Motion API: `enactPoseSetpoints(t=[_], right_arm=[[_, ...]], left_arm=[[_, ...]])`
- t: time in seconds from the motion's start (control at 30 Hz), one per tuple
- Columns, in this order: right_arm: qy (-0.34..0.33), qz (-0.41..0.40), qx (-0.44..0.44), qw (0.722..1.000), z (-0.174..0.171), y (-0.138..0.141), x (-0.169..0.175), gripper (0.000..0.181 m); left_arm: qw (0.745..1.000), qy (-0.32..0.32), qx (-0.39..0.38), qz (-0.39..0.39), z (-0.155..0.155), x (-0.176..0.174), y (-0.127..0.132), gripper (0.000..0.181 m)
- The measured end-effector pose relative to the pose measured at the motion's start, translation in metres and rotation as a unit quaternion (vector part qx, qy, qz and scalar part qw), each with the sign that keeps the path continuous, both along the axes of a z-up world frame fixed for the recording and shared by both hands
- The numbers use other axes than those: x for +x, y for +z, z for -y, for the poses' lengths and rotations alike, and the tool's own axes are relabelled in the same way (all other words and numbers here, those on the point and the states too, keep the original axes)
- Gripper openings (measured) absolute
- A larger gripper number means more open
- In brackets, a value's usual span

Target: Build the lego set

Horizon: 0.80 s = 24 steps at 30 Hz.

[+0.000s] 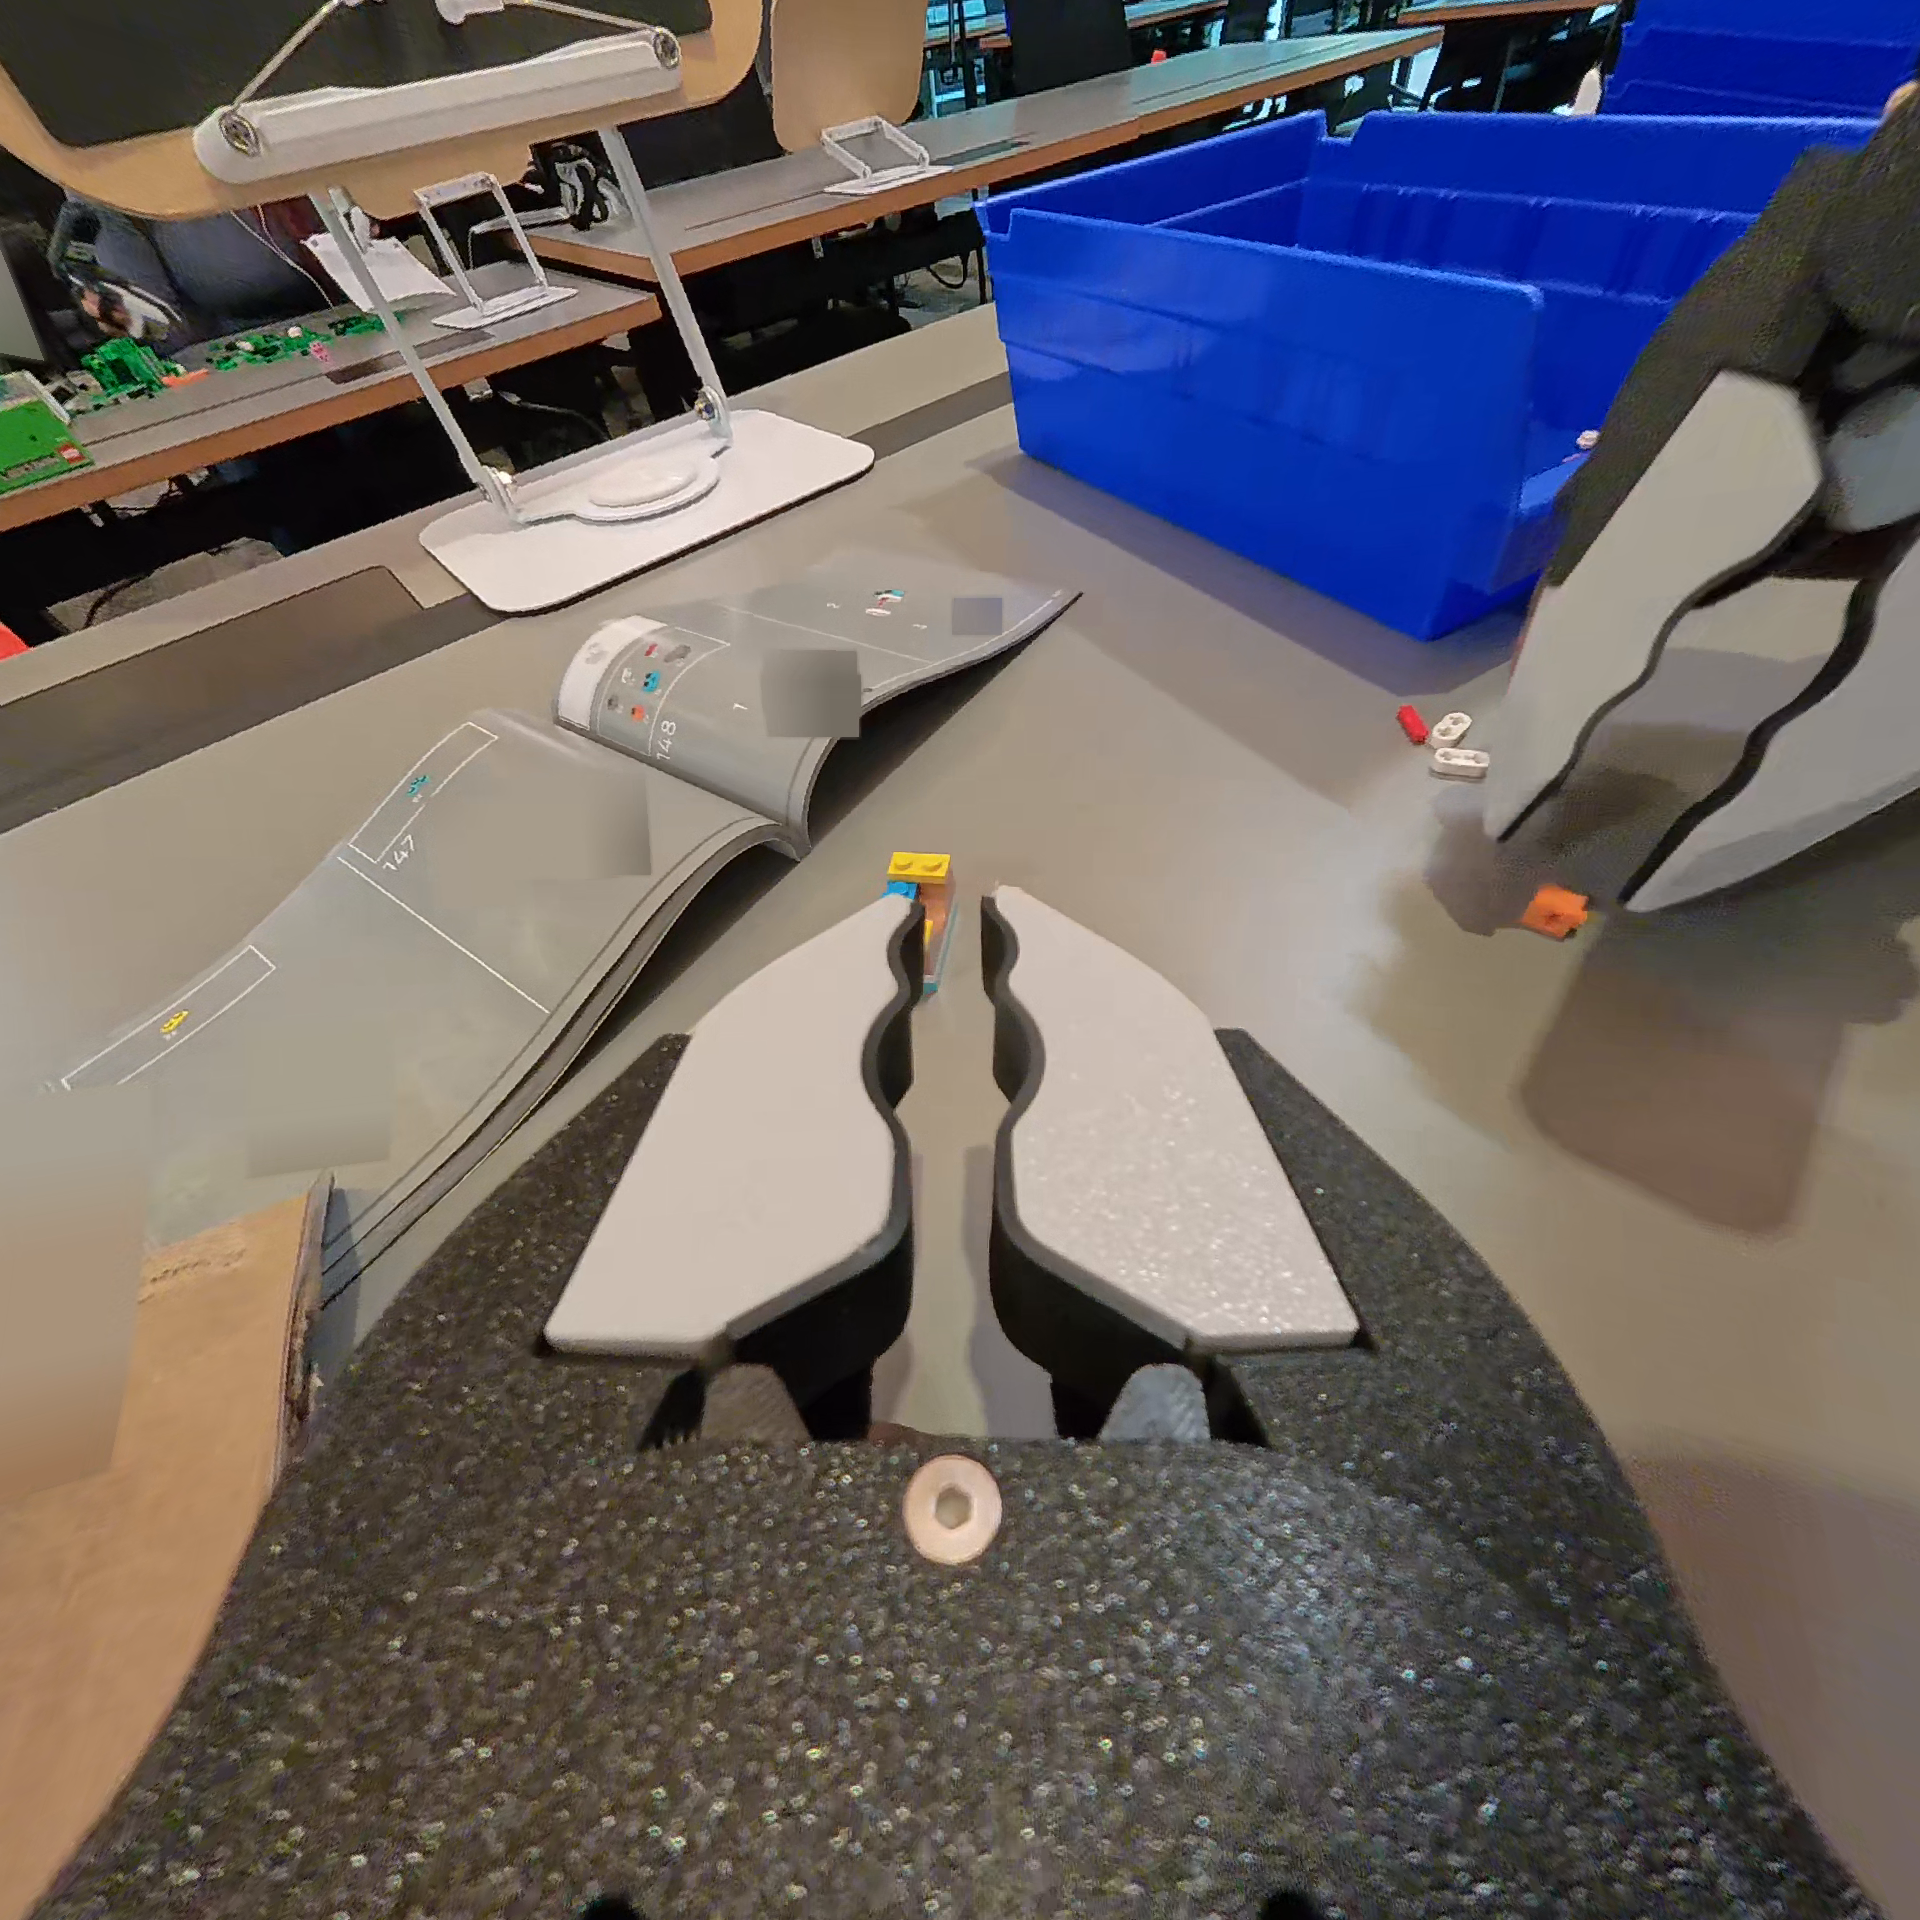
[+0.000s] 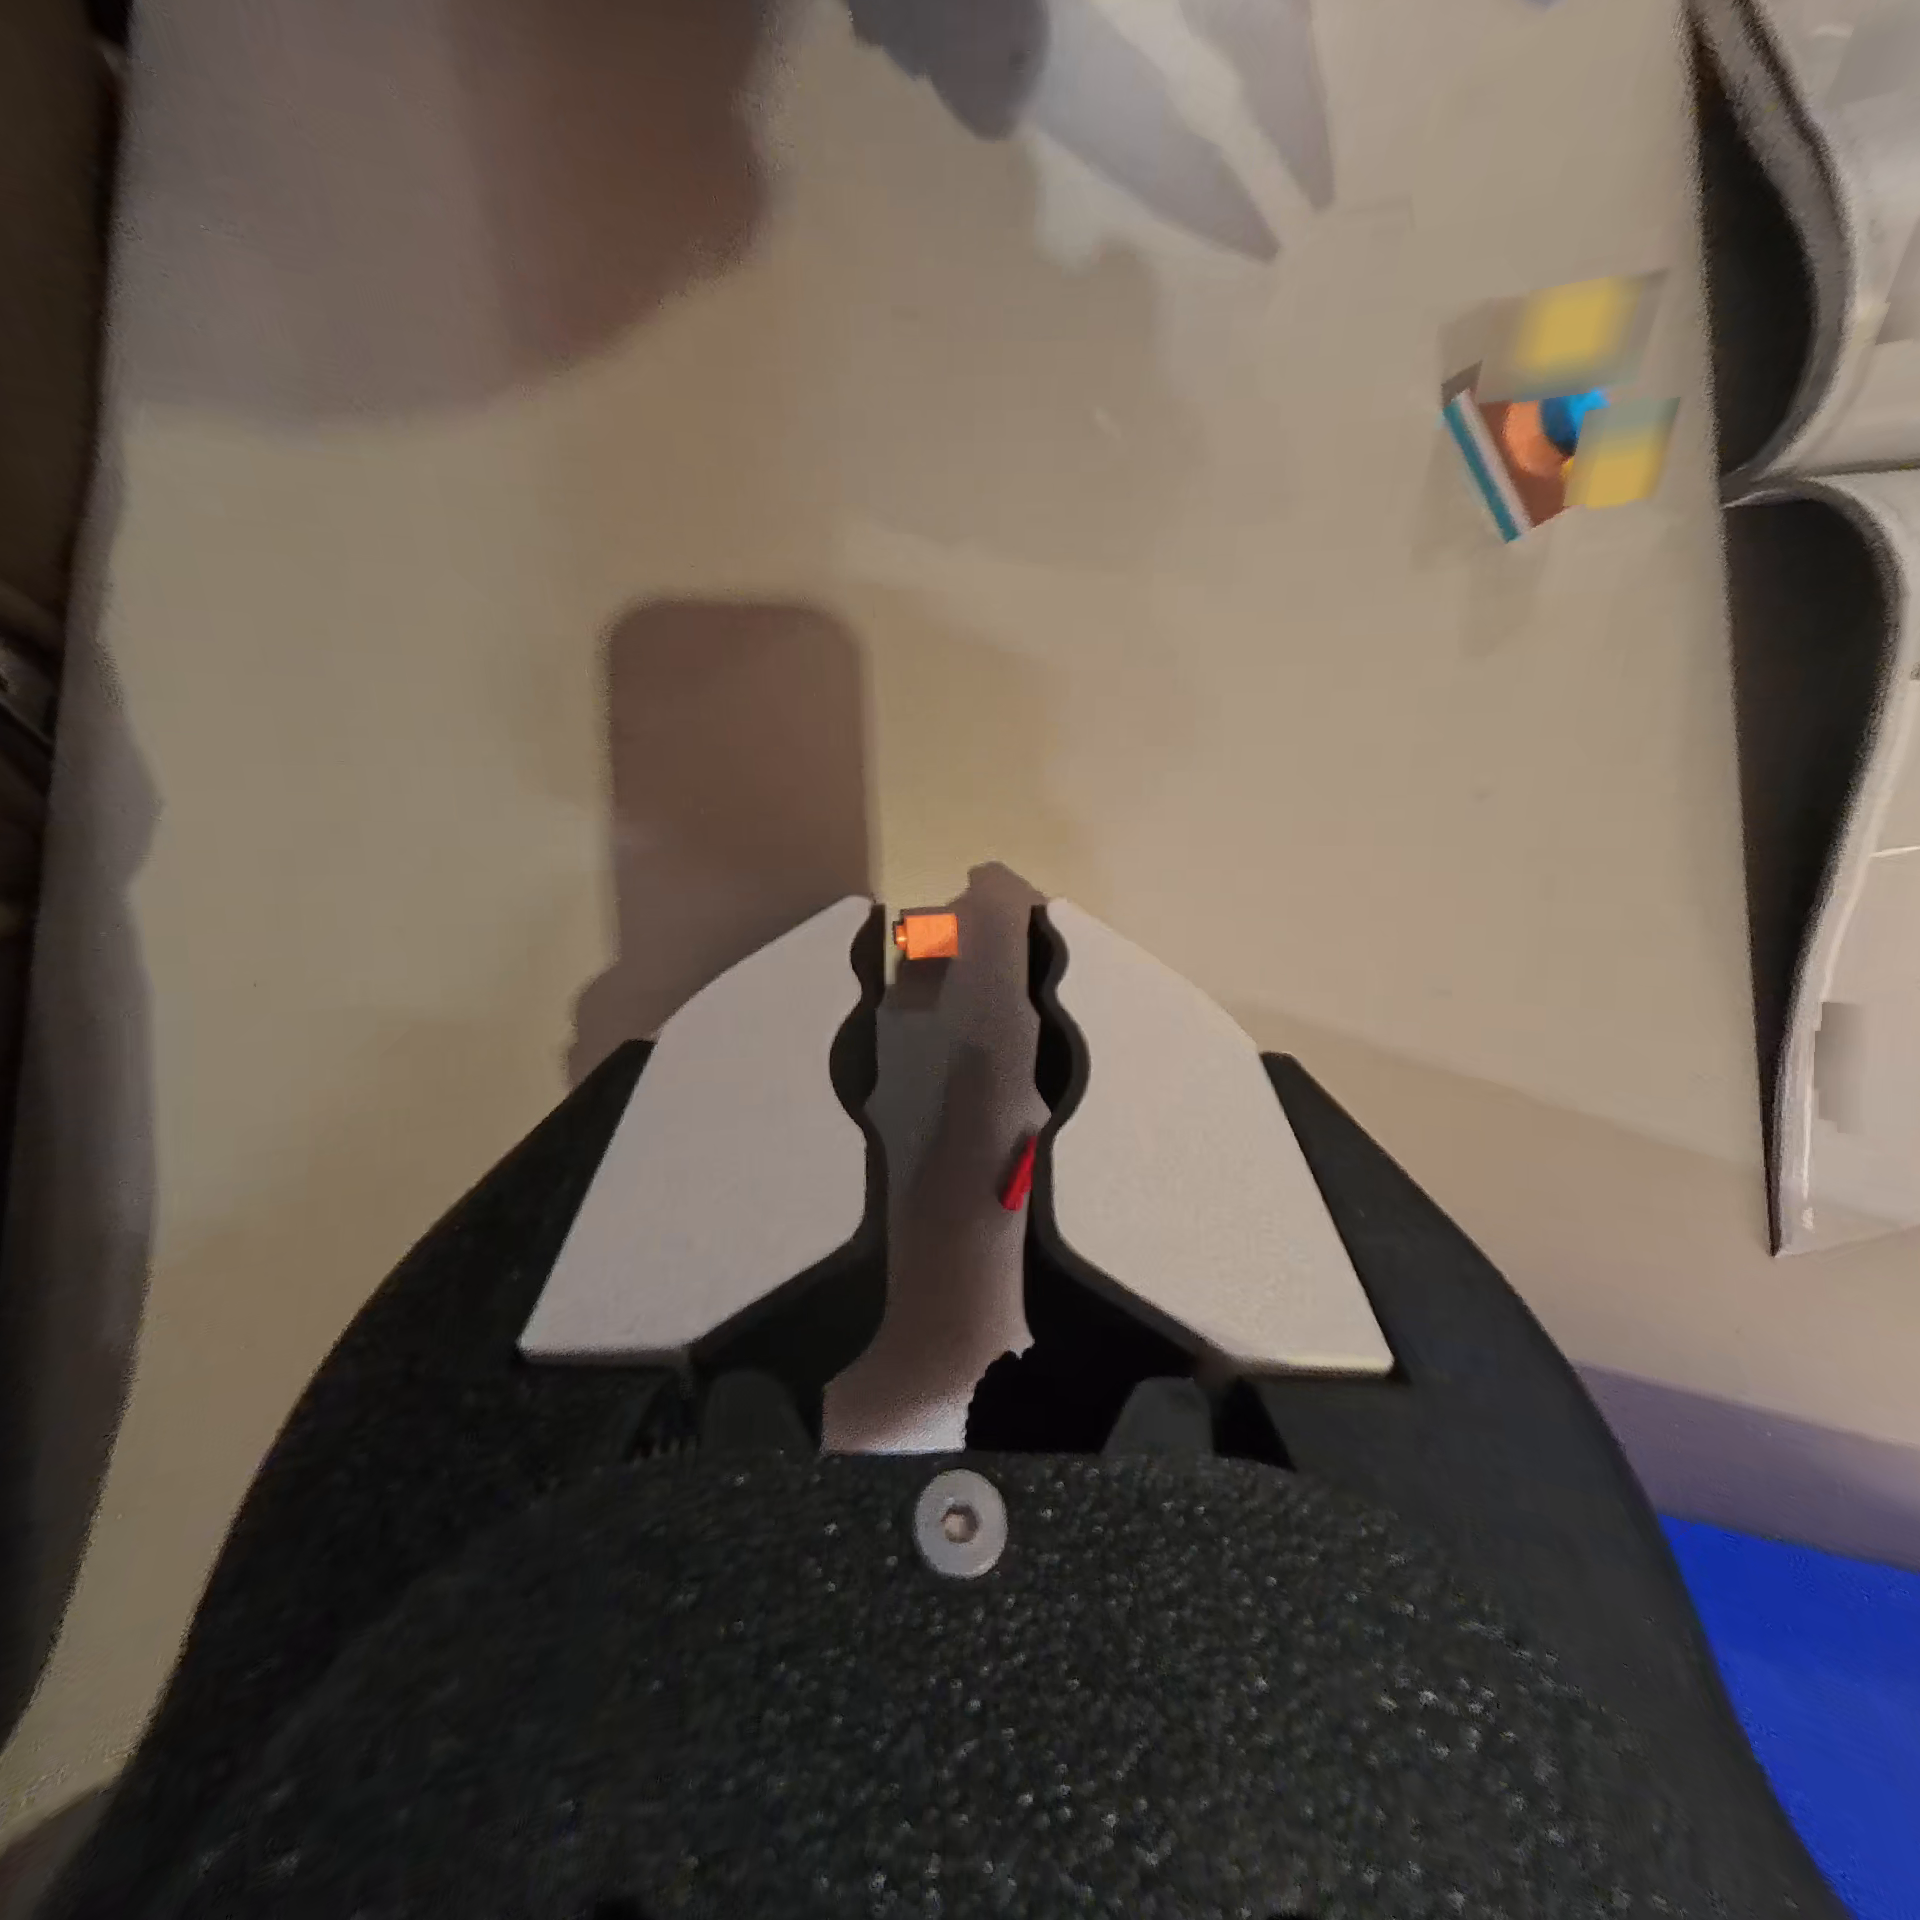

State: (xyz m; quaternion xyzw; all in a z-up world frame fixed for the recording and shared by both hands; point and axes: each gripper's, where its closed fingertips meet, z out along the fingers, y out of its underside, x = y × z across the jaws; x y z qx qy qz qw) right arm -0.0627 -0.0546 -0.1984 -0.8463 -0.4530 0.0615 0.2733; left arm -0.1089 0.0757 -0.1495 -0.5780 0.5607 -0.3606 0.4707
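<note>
Down on the grey counter (image 1: 1195, 831), the left hand-held gripper (image 1: 951, 904) stands slightly parted around a small yellow, blue and orange lego assembly (image 1: 923, 914), touching its left finger only. Nearby, the right hand-held gripper (image 2: 956, 914) is open wider, an orange lego piece (image 2: 928, 933) lying just beside its left fingertip, ungripped. An open instruction booklet (image 1: 499, 831) lies beyond, with blue bins (image 1: 1299, 395) behind.
</note>
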Motion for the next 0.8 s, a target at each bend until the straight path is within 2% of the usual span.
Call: enactPoseSetpoints(t=[0.23, 0.53, 0.63, 0.8], right_arm=[[-0.044, -0.072, 0.041, 0.996, 0.009, 0.040, 0.018, 0.031], [-0.135, -0.099, 0.109, 0.980, 0.026, 0.079, 0.077, 0.029], [-0.165, -0.115, 0.133, 0.970, 0.033, 0.079, 0.087, 0.027], [-0.218, -0.156, 0.126, 0.955, 0.058, 0.060, 0.096, 0.021]], left_arm=[[1.000, 0.004, 0.010, -0.002, -0.003, 0.002, -0.001, 0.010], [1.000, 0.013, 0.023, 0.005, -0.009, 0.005, 0.001, 0.010], [0.999, 0.013, 0.029, 0.010, -0.010, 0.006, 0.003, 0.009], [1.000, 0.002, 0.029, 0.001, -0.009, 0.010, 0.000, 0.009]])
